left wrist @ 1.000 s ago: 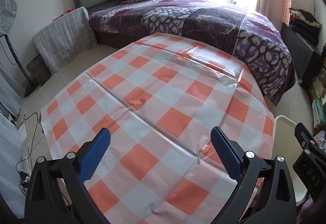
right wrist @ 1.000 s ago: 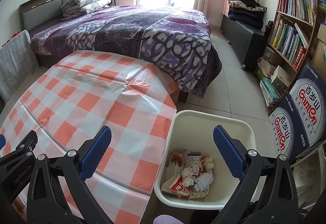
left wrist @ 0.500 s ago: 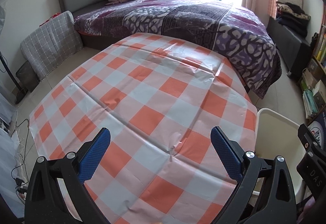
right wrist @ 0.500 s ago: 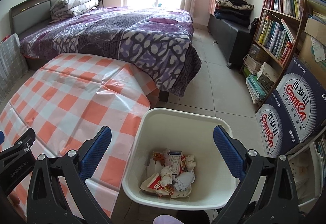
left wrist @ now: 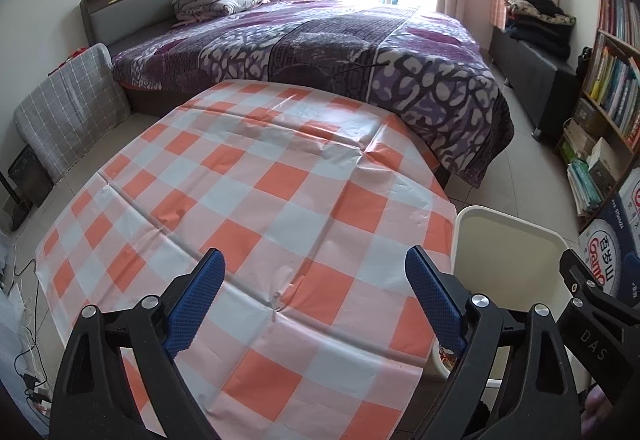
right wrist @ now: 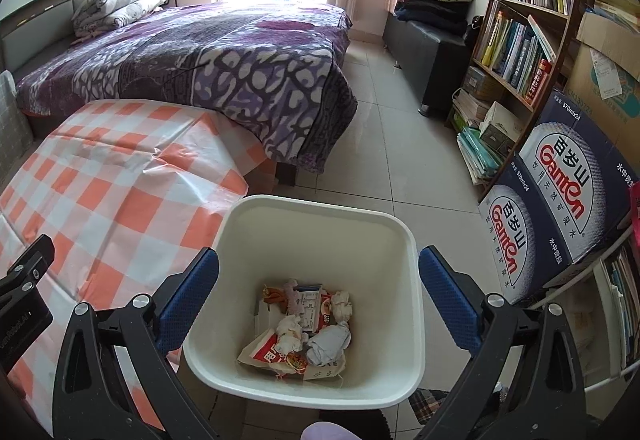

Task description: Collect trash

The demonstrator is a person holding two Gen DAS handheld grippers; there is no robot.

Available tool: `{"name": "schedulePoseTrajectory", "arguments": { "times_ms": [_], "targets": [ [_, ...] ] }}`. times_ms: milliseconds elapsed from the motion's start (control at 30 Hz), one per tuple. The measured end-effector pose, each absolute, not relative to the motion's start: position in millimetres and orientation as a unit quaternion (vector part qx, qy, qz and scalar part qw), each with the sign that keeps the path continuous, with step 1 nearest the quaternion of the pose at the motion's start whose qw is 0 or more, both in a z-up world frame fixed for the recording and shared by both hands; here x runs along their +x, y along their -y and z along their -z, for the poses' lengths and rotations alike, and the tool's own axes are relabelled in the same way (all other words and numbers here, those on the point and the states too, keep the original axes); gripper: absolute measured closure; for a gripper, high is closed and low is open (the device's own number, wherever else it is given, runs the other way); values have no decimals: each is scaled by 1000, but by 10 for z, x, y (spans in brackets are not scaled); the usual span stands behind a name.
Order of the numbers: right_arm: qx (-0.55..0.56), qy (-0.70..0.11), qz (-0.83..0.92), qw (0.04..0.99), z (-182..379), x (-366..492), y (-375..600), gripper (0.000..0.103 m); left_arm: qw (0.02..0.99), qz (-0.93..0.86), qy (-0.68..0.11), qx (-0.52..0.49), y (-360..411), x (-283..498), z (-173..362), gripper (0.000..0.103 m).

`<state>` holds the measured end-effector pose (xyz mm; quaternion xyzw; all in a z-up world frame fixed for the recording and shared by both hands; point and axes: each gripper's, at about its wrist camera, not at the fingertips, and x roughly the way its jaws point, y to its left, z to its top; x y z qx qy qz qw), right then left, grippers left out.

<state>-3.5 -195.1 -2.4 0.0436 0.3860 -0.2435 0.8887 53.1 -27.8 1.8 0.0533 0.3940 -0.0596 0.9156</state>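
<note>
A white trash bin stands on the floor beside the table. It holds crumpled paper and wrappers. My right gripper is open and empty, directly above the bin. My left gripper is open and empty, above the orange-and-white checked tablecloth, which shows no trash on it. The bin also shows at the right of the left wrist view, with part of the right gripper's body beside it.
A bed with a purple cover lies beyond the table. A bookshelf and stacked water cartons stand at the right. A dark bench with folded clothes stands by the window. Tiled floor lies between bed and shelf.
Both views have swung to the right. The bin has moved toward the middle of the right wrist view and come further into the left wrist view. Both grippers stay open.
</note>
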Motion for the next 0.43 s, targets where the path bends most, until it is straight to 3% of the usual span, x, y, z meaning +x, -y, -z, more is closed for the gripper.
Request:
{"name": "schedulePoseTrajectory", "arguments": {
  "times_ms": [167, 267, 433],
  "targets": [
    [46, -380, 242, 891, 12, -50, 1975, 7, 913, 66, -399, 53, 306, 543, 5, 20],
    [47, -381, 242, 891, 18, -40, 1971, 7, 911, 67, -403, 52, 313, 545, 10, 11],
    [45, -381, 241, 891, 12, -35, 1961, 7, 912, 61, -401, 55, 309, 537, 5, 8]
  ]
}}
